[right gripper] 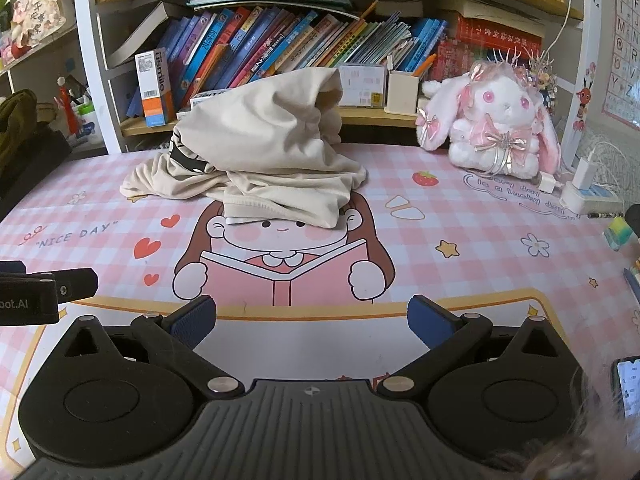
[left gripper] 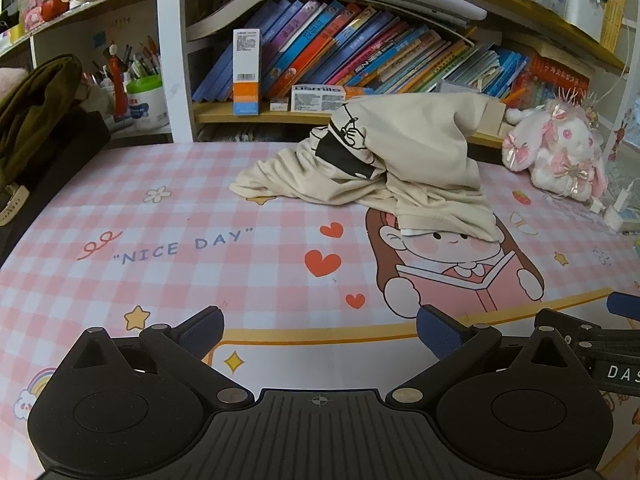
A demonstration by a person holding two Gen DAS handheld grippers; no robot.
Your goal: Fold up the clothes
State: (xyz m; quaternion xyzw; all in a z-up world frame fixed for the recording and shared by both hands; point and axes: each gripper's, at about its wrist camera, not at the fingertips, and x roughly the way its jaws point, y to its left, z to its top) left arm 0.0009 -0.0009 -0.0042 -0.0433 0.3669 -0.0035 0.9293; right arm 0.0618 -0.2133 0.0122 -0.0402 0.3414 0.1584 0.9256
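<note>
While the shirt lies crumpled in one heap at the mat's far edge against the shelf, its shape, sleeves and most of its black print are buried in folds, and it hides the top of the printed girl's head. I count one shirt, one plush rabbit beside it, two grippers. My left gripper and right gripper both gape fully, nothing between the pads, well short of the shirt.
</note>
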